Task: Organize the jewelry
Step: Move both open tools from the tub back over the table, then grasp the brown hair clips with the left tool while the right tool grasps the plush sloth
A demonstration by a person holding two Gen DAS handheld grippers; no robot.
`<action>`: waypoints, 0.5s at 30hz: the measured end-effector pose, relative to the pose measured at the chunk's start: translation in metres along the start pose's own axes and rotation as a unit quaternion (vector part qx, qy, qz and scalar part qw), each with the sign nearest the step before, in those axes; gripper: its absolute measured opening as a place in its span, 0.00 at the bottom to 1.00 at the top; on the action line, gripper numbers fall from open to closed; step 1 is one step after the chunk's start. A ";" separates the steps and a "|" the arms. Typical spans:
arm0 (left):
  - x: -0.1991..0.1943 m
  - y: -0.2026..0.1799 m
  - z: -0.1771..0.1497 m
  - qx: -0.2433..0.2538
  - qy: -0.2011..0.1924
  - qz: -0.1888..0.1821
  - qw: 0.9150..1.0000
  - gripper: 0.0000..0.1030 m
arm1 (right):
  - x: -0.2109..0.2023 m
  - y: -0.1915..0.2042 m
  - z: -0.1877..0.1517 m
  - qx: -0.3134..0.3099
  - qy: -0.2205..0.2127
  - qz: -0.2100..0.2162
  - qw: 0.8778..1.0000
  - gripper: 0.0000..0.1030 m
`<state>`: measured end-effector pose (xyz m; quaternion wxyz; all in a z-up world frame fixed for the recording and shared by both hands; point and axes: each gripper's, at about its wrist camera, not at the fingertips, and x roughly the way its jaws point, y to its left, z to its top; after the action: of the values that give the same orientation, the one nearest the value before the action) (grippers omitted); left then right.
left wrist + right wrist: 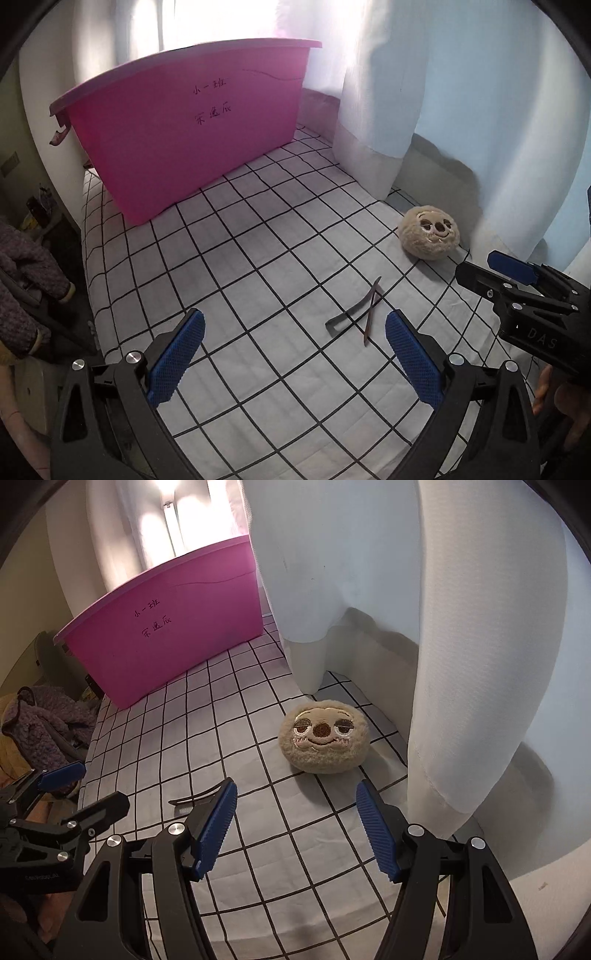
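Jaws spread wide and empty on both the left gripper [293,356] and right gripper [297,825] above a checked bedsheet [258,258], where two crossed hair clips [360,314] lie near a plush sloth face [324,736], a pink bin [184,129] beyond.

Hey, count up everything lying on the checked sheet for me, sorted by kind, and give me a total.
Hair clips: 2, a dark clip crossed by a brown clip
Plush sloth faces: 1
Pink storage bins: 1
Total: 4
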<state>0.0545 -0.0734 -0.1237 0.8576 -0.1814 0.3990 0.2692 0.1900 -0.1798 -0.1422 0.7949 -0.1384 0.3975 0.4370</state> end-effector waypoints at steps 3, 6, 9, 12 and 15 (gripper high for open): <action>0.012 -0.010 -0.005 -0.020 0.008 0.002 1.000 0.94 | 0.013 -0.008 -0.001 -0.004 0.005 0.008 1.000 0.62; 0.024 -0.025 -0.008 -0.014 0.011 0.007 1.000 0.94 | 0.021 -0.016 -0.002 -0.006 0.004 0.017 1.000 0.62; 0.032 -0.035 -0.008 -0.008 0.010 0.019 1.000 0.94 | 0.028 -0.023 -0.001 -0.005 0.005 0.024 1.000 0.62; 0.041 -0.037 -0.008 -0.023 0.017 0.031 0.999 0.94 | 0.036 -0.026 0.002 -0.010 0.005 0.035 0.999 0.62; 0.048 -0.037 -0.009 -0.040 0.024 0.041 0.998 0.94 | 0.046 -0.026 0.006 -0.028 0.007 0.031 0.999 0.62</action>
<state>0.0977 -0.0925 -0.1627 0.8281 -0.2052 0.4152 0.3158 0.2279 -0.1648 -0.1762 0.7739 -0.1513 0.3953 0.4710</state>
